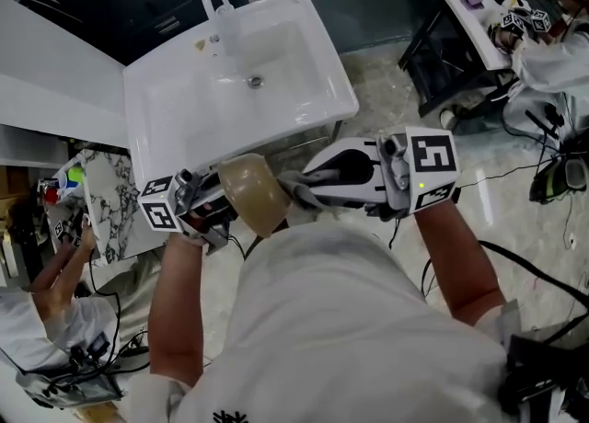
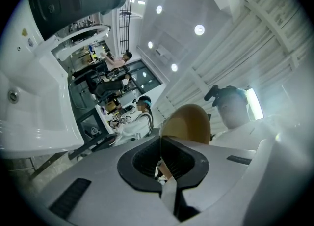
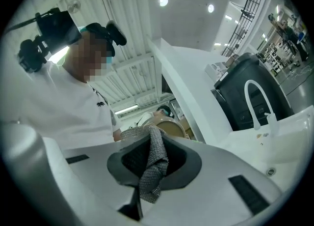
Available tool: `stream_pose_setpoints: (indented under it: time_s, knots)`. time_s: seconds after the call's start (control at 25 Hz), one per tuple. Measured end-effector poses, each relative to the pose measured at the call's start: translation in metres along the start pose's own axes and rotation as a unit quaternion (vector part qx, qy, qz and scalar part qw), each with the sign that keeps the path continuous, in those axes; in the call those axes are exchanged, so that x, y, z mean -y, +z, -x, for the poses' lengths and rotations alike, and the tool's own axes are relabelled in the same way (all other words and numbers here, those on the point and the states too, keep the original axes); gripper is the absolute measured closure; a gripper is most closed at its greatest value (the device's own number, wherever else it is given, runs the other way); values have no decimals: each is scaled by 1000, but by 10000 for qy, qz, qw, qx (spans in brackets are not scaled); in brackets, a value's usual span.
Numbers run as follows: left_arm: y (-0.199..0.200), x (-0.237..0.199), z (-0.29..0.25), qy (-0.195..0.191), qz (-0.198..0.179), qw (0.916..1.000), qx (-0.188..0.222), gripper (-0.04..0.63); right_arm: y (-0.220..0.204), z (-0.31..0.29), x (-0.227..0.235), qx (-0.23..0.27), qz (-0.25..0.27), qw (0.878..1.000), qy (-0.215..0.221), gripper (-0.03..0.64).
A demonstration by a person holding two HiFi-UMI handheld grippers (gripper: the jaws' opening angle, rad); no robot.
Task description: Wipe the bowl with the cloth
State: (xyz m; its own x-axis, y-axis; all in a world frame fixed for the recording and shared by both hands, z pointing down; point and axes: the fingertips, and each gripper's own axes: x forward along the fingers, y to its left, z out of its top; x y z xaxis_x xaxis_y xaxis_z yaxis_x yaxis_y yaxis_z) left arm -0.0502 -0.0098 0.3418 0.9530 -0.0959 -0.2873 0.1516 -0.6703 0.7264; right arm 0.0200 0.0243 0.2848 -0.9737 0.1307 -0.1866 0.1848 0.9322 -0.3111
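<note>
Before the sink [image 1: 184,108], the bowl [image 1: 253,193] is clamped in left gripper [image 2: 161,139] fingers; right gripper's [image 3: 147,134] clamped cloth [image 3: 153,171] should be pressed firmly.

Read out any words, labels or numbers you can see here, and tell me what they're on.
No text can be read.
Black print on the white shirt: cut off at the edge, unreadable.
Small shirt logo in right gripper view: too small.
Marker cubes: square patterns only, no letters.

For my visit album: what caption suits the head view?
By a white sink, the left tool grips a tan bowl while the right tool holds a grey cloth at its rim.
</note>
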Motion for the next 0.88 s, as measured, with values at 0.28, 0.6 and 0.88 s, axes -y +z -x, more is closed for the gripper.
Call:
stream_pose_setpoints:
  time_s: [0.28,0.6,0.88]
  knots:
    - [-9,-4,-13,-78,134,9998,-156,577,21,2,7,293,151,9995,-26,581]
    - [-13,-3,-17,-141,175,9996,-162,577,13,5,25,144,154,9990,-395,581]
    - [-7,1,-17,-230,141,9996,-43,577,0,6,29,-87,137,9985,-529,581]
